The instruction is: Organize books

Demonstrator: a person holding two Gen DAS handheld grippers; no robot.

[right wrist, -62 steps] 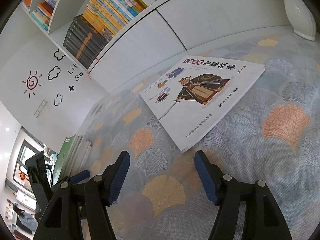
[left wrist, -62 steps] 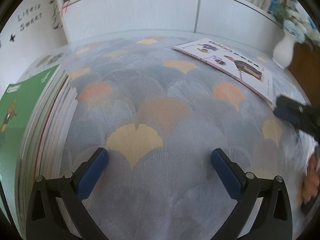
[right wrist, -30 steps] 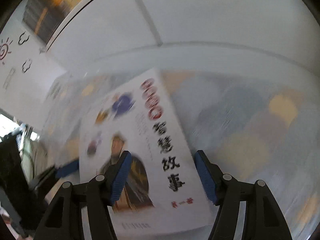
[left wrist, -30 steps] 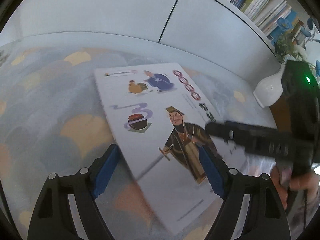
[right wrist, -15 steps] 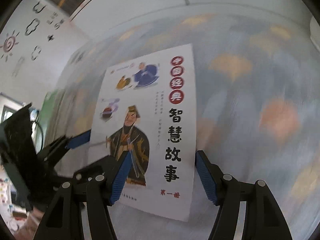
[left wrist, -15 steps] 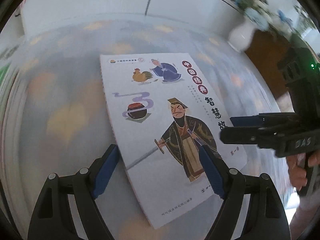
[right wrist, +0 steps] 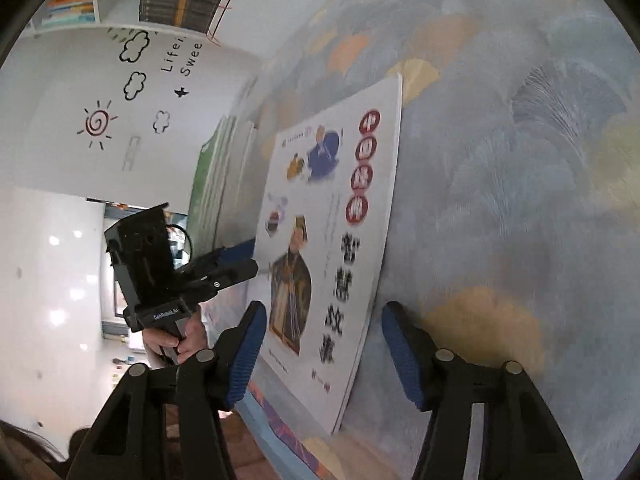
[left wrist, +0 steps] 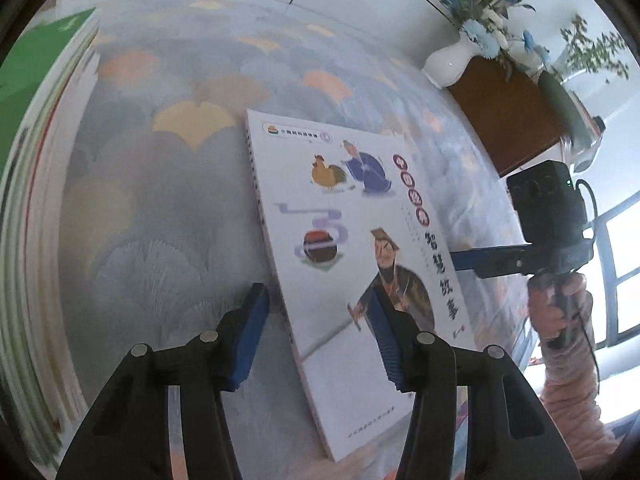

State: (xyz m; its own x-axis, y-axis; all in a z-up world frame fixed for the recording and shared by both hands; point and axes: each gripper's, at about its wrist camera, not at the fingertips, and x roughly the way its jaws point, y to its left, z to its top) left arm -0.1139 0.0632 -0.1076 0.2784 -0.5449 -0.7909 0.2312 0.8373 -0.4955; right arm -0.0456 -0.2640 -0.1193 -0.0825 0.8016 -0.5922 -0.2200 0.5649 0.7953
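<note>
A thin white picture book (left wrist: 352, 264), its cover printed with a robed man, a rooster and a column of Chinese characters, is seen lying flat on the fan-patterned tablecloth (left wrist: 168, 208), near the table's front edge; its bound edge is straddled by the left gripper (left wrist: 316, 336), one blue pad being set over the cloth just beside the spine and the other over the cover at the printed figure; these jaws have just been closing and are held partly spread, the book's edge lying between them, though whether the pads press on it cannot be told. In the right wrist view the book (right wrist: 328, 240) is shown with its opposite long edge between the fingers of the right gripper (right wrist: 324, 344); those jaws have likewise just been closing and are still parted, with gaps visible on both sides of the edge, so nothing is pinched. A stack of books (left wrist: 36, 184) with a green cover on top is seen at the left of the table, well apart from the picture book; a white vase (left wrist: 448, 64) of flowers stands at the far right.
</note>
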